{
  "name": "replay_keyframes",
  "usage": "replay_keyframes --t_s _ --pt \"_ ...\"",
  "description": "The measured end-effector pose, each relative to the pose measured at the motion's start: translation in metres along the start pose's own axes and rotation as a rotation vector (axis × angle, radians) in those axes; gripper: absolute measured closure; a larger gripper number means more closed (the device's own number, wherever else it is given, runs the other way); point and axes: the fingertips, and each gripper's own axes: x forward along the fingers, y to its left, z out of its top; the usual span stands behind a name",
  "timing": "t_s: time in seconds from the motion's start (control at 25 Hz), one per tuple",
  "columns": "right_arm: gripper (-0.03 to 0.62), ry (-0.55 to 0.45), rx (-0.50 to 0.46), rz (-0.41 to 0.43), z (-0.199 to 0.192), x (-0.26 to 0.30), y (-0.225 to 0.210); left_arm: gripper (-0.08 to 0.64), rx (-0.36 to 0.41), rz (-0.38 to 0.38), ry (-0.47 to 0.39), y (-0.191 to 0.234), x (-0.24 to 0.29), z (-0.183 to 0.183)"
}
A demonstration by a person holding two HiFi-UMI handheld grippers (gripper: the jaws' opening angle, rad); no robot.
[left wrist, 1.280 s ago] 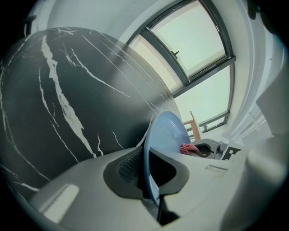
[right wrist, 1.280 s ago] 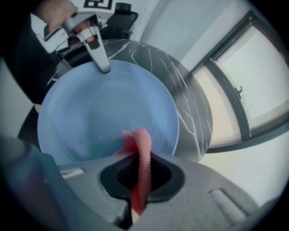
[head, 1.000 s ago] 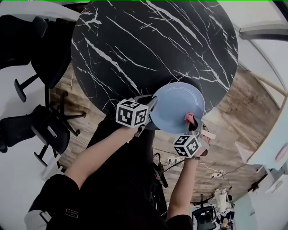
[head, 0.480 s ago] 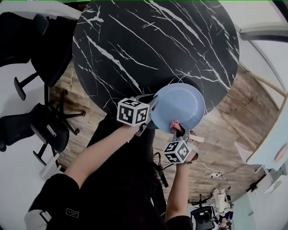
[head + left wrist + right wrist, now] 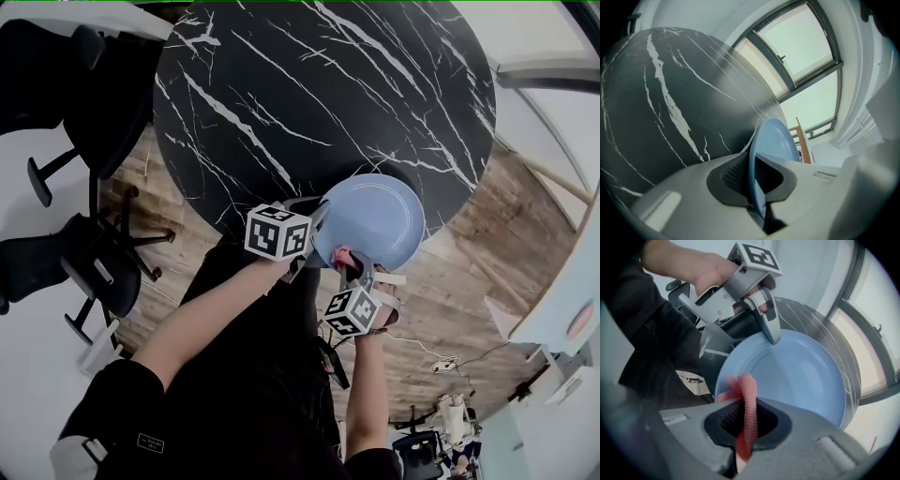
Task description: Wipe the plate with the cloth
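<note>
Left gripper jaws closed on blue plate rim, plate held tilted over desk edge. Right gripper jaws pinch pink cloth at plate's near rim; plate face lies just ahead.

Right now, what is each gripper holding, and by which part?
The left gripper clamps the blue plate by its rim. The right gripper pinches the pink cloth at a bunched fold.

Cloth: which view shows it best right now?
The right gripper view: the pink cloth sits large in the foreground, pinched in the right gripper, blue plate behind it. The head view shows only a small pink bit at the plate's near rim. The left gripper view shows none of it.
</note>
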Motion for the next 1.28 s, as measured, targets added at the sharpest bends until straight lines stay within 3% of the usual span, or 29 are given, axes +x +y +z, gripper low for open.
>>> replay_keyframes --t_s 0.32,0.56,1.28 --pt "0.58 -0.102 -0.028 0.017 0.037 0.007 0.004 0.538 0.07 0.021 0.013 -0.001 0.0 -0.001" --pt "0.578 -0.138 0.014 0.016 0.052 0.01 -0.009 0.543 0.117 0.025 0.035 -0.002 0.0 -0.003" --pt "0.58 -0.172 0.046 -0.109 0.088 0.017 -0.114 0.543 0.127 0.013 0.055 -0.003 0.0 -0.003"
